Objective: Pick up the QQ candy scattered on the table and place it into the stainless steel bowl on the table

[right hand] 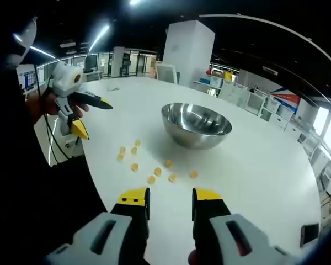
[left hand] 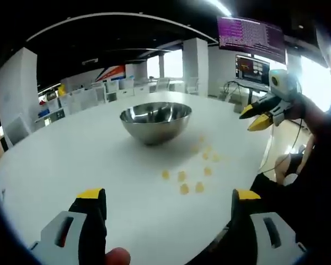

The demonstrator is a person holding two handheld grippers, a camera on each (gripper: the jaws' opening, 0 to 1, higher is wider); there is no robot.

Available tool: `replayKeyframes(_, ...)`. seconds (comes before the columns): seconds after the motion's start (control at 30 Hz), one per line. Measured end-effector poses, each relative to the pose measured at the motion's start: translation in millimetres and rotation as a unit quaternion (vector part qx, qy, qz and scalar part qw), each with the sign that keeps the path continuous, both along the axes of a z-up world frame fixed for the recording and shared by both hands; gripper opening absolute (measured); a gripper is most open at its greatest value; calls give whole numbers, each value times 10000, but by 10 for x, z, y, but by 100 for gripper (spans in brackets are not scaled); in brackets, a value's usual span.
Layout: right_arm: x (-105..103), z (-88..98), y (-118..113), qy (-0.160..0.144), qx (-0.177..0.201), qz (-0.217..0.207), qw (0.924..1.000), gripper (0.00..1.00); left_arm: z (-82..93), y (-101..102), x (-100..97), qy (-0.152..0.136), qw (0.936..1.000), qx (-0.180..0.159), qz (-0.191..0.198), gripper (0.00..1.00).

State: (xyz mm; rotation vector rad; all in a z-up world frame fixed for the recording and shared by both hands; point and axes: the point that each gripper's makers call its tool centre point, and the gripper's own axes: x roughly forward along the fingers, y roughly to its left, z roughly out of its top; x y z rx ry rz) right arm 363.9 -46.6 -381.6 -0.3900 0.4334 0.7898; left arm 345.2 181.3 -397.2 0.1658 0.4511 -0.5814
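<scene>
- The steel bowl (left hand: 155,121) sits out on the white table (left hand: 71,160), upright, and from what the rim lets me see there's nothing in it yet.
- The candies (left hand: 183,189) are all on the person's side of the bowl, scattered loose in two little bunches: one closer to the bowl, one further back toward the table edge. None touch the bowl.
- They look like small yellowish translucent gummies, roughly cube-ish, so no real long axis to line up with. Too small to tell more.
- Left gripper (left hand: 168,199): jaws spread wide, nothing between them, hanging above the table with the far-from-bowl bunch just ahead and a bit to the right.
- Right gripper (right hand: 170,200): jaws narrower but with a clear gap, also holding nothing. The candies (right hand: 151,179) lie right past its tips, with the bowl (right hand: 196,125) beyond them.
- My guess is the right one is nearer and better lined up for the first grab: straight forward and down.
- Nothing's been picked up as far as I can judge, so the task is at the very start.
</scene>
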Motion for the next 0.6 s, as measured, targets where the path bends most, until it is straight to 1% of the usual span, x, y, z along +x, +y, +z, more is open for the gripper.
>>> replayKeyframes(0.2, 21, -47, -40, 28, 8, -61, 10000, 30, -12, -23, 0, 46, 10000, -3, -36, 94)
replayKeyframes(0.37, 42, -30, -24, -6, 19, -46, 10000, 29, 12, -27, 5, 15, 10000, -12, -68, 92)
replayKeyframes(0.6, 71, -40, -29, -23, -72, -31, 10000, 29, -27, -36, -14, 57, 9999, -3, -110, 91)
